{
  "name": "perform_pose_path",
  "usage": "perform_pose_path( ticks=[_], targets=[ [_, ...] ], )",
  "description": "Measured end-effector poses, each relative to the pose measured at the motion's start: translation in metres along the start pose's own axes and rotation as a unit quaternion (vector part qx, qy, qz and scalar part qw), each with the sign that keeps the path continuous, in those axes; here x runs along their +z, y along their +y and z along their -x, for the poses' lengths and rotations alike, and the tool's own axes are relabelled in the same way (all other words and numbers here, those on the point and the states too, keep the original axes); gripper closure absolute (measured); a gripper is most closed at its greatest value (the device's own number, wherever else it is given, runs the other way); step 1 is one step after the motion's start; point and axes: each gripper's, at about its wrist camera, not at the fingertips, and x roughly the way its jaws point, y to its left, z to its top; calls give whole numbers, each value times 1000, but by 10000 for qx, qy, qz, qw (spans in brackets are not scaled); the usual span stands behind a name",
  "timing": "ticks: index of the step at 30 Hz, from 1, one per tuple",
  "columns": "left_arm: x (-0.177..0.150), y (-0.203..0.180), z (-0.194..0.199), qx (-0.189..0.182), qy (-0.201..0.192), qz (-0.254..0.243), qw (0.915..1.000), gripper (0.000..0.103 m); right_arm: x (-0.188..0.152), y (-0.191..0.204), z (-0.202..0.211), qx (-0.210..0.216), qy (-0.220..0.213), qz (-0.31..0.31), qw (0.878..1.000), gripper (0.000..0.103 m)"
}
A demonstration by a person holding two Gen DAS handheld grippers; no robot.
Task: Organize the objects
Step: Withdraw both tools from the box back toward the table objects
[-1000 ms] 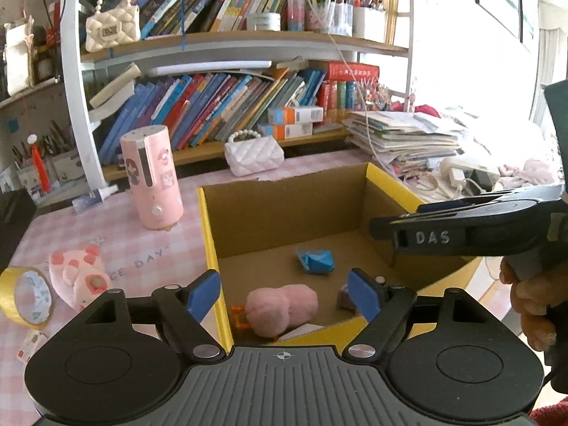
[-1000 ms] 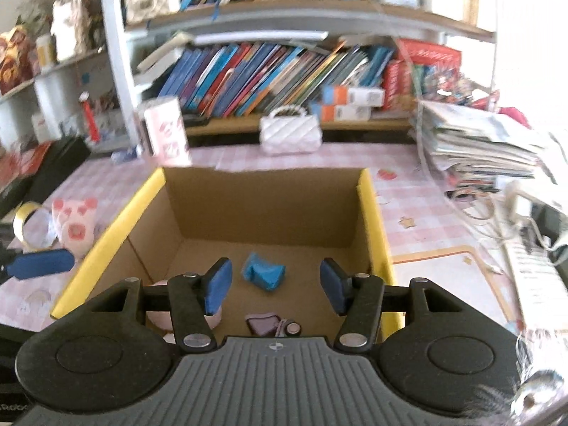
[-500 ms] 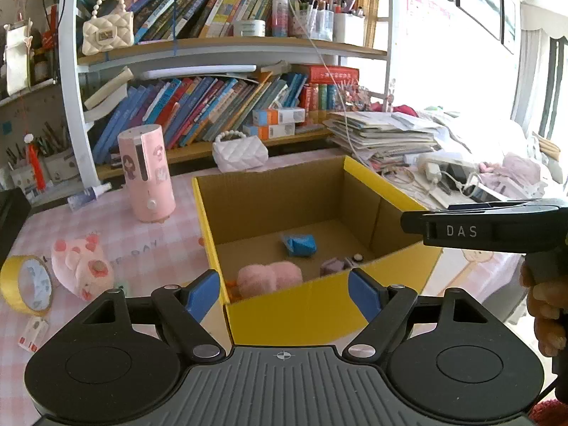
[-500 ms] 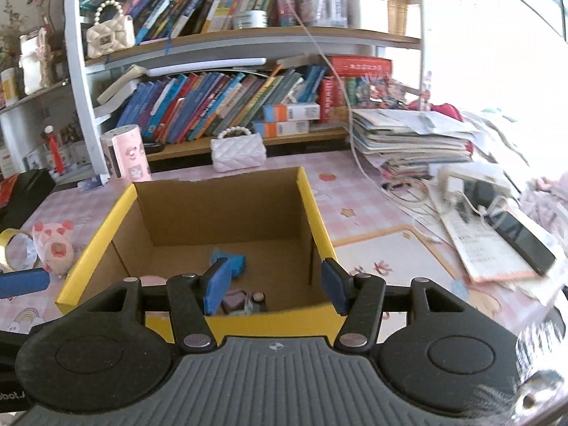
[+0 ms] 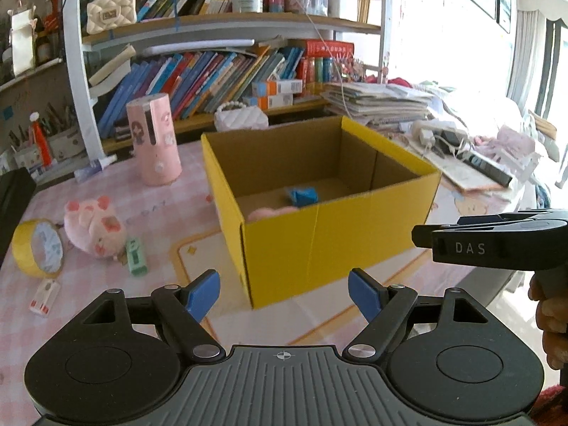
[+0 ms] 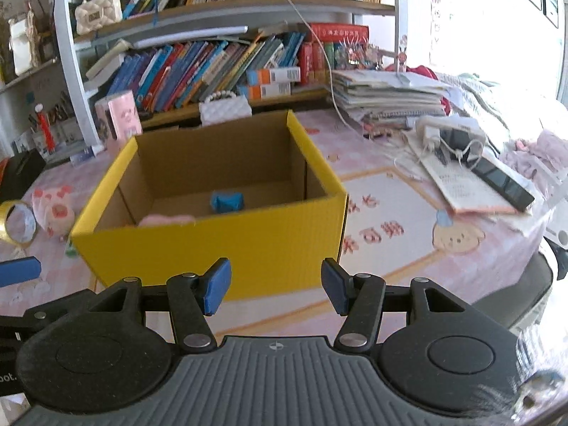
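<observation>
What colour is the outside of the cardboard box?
Yellow outside, plain brown inside; the cardboard box shows best in the right wrist view.

Box (image 5: 319, 241) mid-table; plush pig (image 5: 94, 227), tape roll (image 5: 35, 248) left; handbag (image 5: 241, 120) behind

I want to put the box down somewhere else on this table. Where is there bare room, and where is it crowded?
Bare tablecloth lies right of the yellow box, out to the table's near edge, bordered behind by the phone and paper stack. Left of the box is crowded: plush pig, tape roll, green eraser.
</observation>
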Motion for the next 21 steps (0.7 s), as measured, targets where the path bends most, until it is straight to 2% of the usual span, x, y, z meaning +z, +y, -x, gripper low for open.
perform_pose_path(
  ticks=[14,21],
  targets=[
    [-39,11,20,-5,450,1,9990,22,-41,26,20,37,415,-69,9991,49],
    [-54,22,33,6,546,30,9985,22,-55,40,29,119,520,-73,9985,48]
  ],
)
